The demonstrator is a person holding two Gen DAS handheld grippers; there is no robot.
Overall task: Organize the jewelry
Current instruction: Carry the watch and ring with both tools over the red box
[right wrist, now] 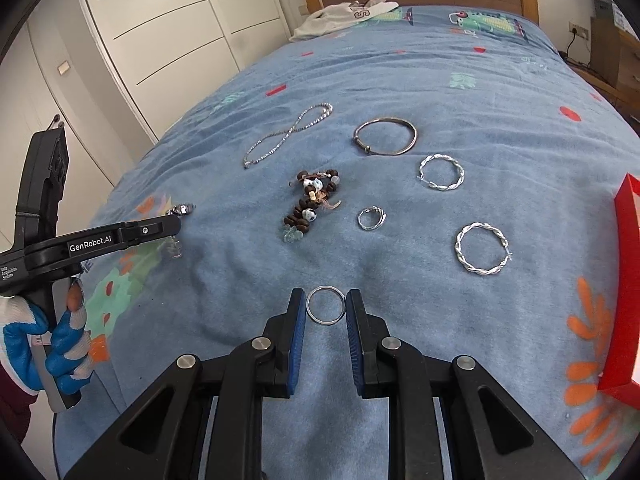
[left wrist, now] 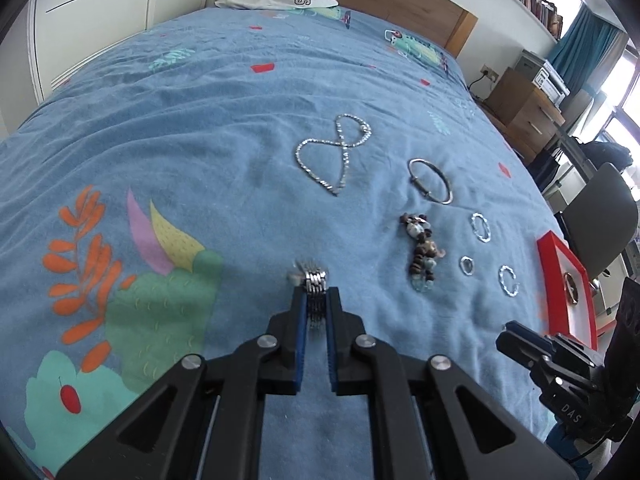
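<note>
My left gripper (left wrist: 316, 294) is shut on a silver link watch band (left wrist: 314, 280) and holds it over the blue bedspread; it also shows in the right wrist view (right wrist: 176, 220). My right gripper (right wrist: 325, 306) has its jaws against both sides of a plain silver ring (right wrist: 326, 305). On the bed lie a sparkly chain necklace (left wrist: 340, 152), a silver bangle (right wrist: 385, 136), a brown bead bracelet (right wrist: 310, 206), two twisted hoop earrings (right wrist: 441, 173) (right wrist: 482, 249) and a small ring (right wrist: 372, 218).
A red tray (right wrist: 622, 280) sits at the bed's right edge, also in the left wrist view (left wrist: 560, 292). Folded clothes (right wrist: 344, 16) lie by the wooden headboard. White wardrobes stand left; a chair (left wrist: 608, 216) and drawers stand right.
</note>
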